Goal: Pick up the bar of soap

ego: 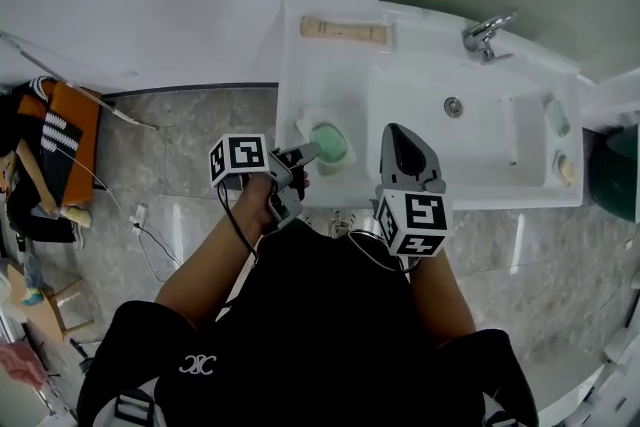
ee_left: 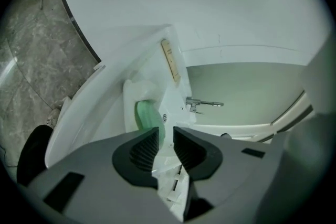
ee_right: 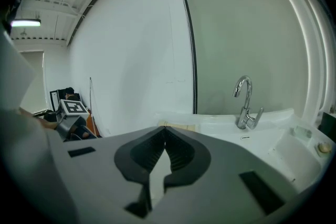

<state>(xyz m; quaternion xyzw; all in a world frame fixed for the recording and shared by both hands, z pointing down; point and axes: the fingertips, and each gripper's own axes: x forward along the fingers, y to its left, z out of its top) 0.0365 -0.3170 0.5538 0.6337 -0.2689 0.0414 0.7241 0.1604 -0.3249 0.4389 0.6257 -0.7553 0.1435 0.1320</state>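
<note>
A green bar of soap point(ego: 328, 143) lies in a white soap dish point(ego: 308, 123) on the left ledge of the white sink point(ego: 480, 195). My left gripper point(ego: 308, 153) hovers just at the near left side of the soap, apart from it. In the left gripper view the soap point(ee_left: 147, 115) shows just beyond the jaws, and the left gripper point(ee_left: 165, 136) stands open by a narrow gap with nothing between the pads. My right gripper point(ego: 400, 137) hangs over the sink's front edge, to the right of the soap. In the right gripper view the right gripper point(ee_right: 164, 131) is shut and empty.
A chrome faucet point(ego: 487, 33) stands at the sink's back right and a drain point(ego: 453, 105) sits in the basin. A wooden bar point(ego: 345, 30) lies on the back ledge. Small items point(ego: 557, 118) rest on the right ledge. An orange bag point(ego: 62, 130) and cables lie on the floor at left.
</note>
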